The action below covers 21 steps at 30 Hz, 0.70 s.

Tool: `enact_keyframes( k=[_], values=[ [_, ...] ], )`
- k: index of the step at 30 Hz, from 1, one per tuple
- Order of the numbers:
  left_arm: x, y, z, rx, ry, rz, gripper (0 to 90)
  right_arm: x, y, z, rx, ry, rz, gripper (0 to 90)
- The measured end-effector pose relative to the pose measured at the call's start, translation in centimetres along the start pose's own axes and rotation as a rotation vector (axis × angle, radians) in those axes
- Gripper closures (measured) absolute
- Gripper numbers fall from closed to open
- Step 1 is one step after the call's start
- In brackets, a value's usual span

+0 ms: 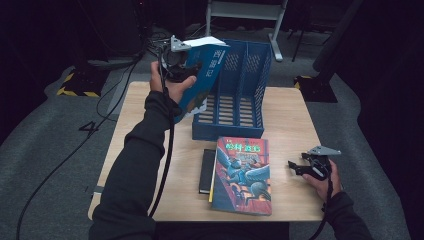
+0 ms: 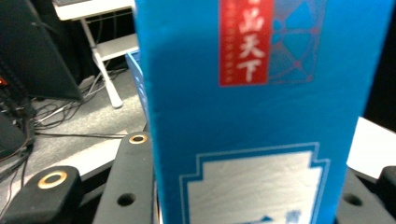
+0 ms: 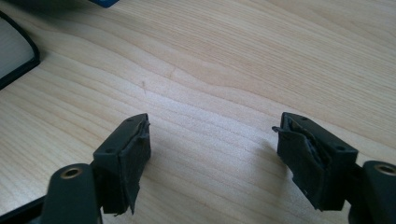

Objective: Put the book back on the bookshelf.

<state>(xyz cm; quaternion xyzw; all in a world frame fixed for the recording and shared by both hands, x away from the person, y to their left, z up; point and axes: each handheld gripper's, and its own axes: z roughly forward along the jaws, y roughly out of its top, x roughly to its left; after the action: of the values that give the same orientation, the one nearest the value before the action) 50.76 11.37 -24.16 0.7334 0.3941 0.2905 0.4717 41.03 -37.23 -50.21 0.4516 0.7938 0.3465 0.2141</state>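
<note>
Red label (image 2: 244, 42) on blue book (image 2: 261, 116) reads clearest from left gripper view.

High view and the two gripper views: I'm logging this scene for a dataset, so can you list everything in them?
blue book: one, blue cover with a red label, held up over the left slot of the file rack
file rack: one, blue, slotted, at the table's far middle
picture-cover book: one, orange and blue, flat on the near table
black book: one, black, flat, partly under the picture-cover book
table: one, pale wood
metal frame: one, white, on the floor beyond the table
left hand-held gripper: one, black, shut on the blue book
right hand-held gripper: one, black, open, low over the table's right
</note>
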Motion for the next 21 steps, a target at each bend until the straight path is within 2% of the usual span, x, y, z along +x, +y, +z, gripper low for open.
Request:
enact_keyframes(
  k=[1, 2, 3, 6, 15, 18, 21],
  values=[
    [0.2, 0.1, 0.3, 0.002, 0.010, -0.019, 61.2, 0.0, 0.0, 0.0, -0.001, 0.001, -0.001, 26.8],
    [0.2, 0.1, 0.3, 0.002, 0.010, -0.019, 61.1, 0.0, 0.0, 0.0, -0.001, 0.001, -0.001, 26.8],
    [0.4, 0.2, 1.0, 0.000, 0.024, -0.057, 61.1, 0.0, 0.0, 0.0, -0.002, 0.002, -0.001, 27.0],
    [0.4, 0.4, 1.9, 0.004, 0.054, -0.080, 61.2, 0.0, 0.0, 0.0, -0.002, 0.004, 0.003, 27.1],
    [0.1, 1.0, 4.0, 0.004, 0.092, -0.102, 61.2, 0.1, 0.0, 0.0, -0.007, 0.009, -0.001, 28.2],
    [0.0, 1.0, 4.0, 0.003, 0.087, -0.109, 61.2, 0.2, 0.0, 0.0, -0.005, 0.012, -0.007, 28.3],
    [0.1, 1.2, 3.9, -0.005, 0.096, -0.137, 61.2, 0.2, -0.1, 0.0, -0.011, 0.016, -0.010, 28.4]
  ],
)
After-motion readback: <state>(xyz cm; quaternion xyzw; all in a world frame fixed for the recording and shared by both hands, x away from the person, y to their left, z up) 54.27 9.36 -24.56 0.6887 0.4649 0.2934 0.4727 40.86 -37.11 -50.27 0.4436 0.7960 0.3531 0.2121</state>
